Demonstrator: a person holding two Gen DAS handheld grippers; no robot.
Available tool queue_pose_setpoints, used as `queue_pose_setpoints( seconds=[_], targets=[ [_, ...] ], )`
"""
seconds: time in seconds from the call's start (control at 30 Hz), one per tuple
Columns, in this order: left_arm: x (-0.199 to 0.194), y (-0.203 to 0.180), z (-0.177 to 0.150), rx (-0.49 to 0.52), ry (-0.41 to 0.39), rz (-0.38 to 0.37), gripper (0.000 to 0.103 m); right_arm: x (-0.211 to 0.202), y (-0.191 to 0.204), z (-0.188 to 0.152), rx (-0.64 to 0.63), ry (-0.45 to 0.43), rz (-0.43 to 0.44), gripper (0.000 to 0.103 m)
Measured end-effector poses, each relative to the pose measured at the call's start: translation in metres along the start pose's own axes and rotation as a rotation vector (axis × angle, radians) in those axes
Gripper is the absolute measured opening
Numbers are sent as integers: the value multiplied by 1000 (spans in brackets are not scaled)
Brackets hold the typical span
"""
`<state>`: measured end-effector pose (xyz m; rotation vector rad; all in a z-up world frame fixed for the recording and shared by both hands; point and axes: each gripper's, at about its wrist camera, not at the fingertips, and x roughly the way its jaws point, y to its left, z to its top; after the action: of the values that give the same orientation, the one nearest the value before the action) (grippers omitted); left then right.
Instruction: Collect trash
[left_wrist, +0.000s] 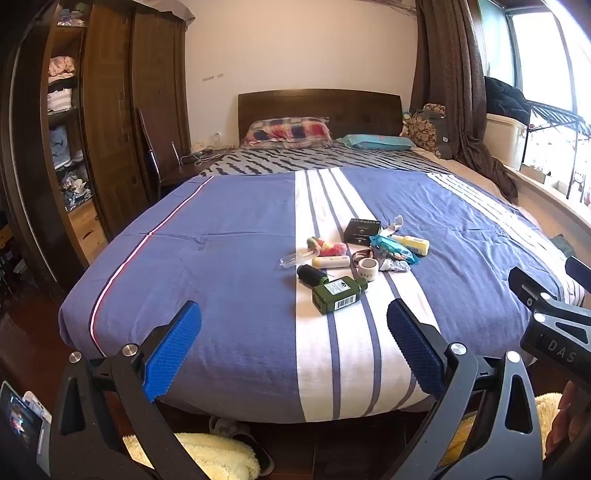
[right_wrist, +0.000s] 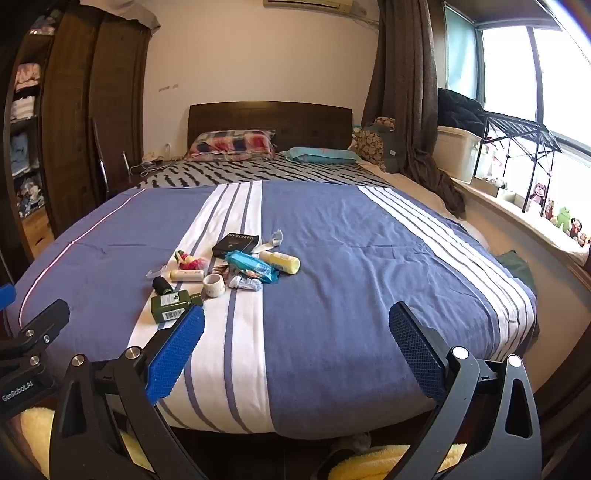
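Hidden: wrapper (right_wrist: 252, 266) partly covers the small items behind it.
Your grippers: left gripper (left_wrist: 294, 352) and right gripper (right_wrist: 296, 352) tilt down, fingers spread, empty.

I am looking over my blue, dimpled pads (left_wrist: 173, 354) at a blue bedspread (left_wrist: 236, 236) with white stripes, a dark green bottle (left_wrist: 338, 294) bearing a barcode label, a black box (left_wrist: 362, 230), a pale yellow bottle (right_wrist: 280, 261) and a plaid pillow (left_wrist: 288, 132).
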<state>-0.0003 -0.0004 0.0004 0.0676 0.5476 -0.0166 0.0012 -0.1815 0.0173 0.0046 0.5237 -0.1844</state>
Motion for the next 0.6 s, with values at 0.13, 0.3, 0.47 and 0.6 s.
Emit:
queue_pose_setpoints(
  seconds=[0.13,0.3,0.47,0.6],
  targets=[
    [-4,2,4,-9,-5,-4,95,-1,1,0,0,-6,1,100],
    [-6,2,9,-13,-6,-2,95,0,0,-1,0,-9,4,100],
    [-11,6,7,-24,-15,1,95,-4,6,-1,-3,-10,6,100],
    [-12,7,6,-27,-19,4,95,-4,3,0,-3,-15,13,100]
  ],
)
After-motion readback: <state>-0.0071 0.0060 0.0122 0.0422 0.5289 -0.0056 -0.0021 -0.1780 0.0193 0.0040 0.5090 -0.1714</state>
